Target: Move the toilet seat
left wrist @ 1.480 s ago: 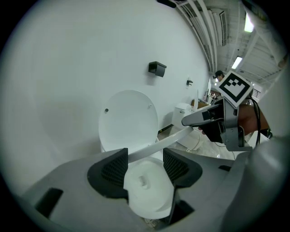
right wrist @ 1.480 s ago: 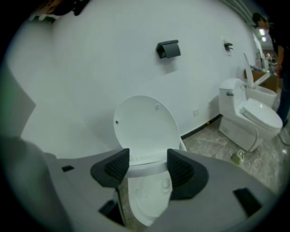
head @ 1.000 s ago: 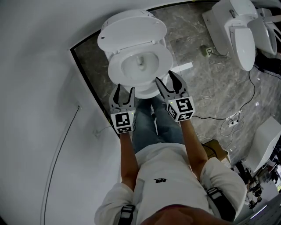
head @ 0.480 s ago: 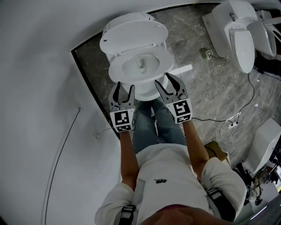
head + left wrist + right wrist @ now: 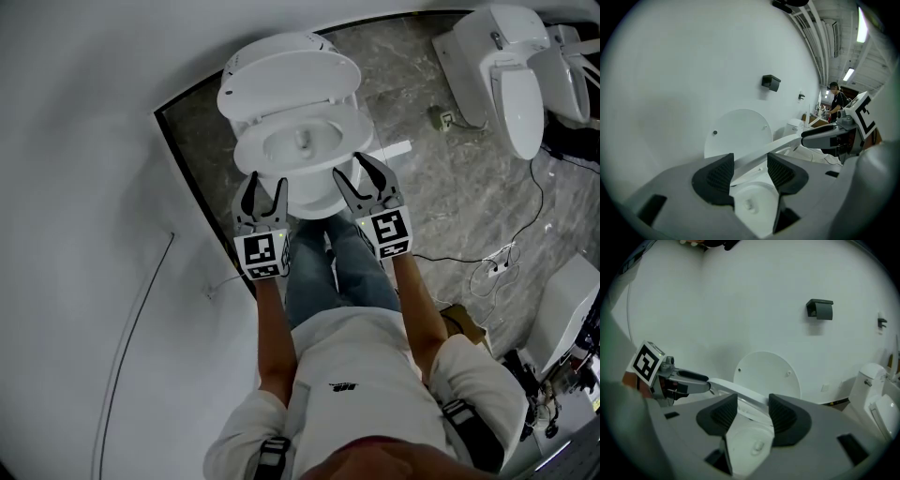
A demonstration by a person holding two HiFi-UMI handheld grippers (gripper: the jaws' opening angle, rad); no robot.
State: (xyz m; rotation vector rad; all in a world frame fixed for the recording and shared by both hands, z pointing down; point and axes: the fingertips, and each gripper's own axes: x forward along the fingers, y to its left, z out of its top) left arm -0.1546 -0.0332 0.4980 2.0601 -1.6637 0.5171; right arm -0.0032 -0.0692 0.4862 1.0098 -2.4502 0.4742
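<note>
The left arm (image 5: 270, 328) and right arm (image 5: 417, 314) reach forward and down, side by side. The left tool (image 5: 264, 187) and right tool (image 5: 353, 169) angle downward. Their jaws have just been closing, and each pinches the toilet seat (image 5: 764, 151) at its front rim.

Toilet seat (image 5: 248, 150): white ring, with the lid (image 5: 291, 80) raised behind it.
Your left gripper (image 5: 264, 187): at the seat's front left; its jaws have just been closing on the rim.
Your right gripper (image 5: 356, 173): at the front right, likewise closing on the rim.
Floor (image 5: 441, 178): grey marble, with cables (image 5: 497, 258) to your right.
</note>
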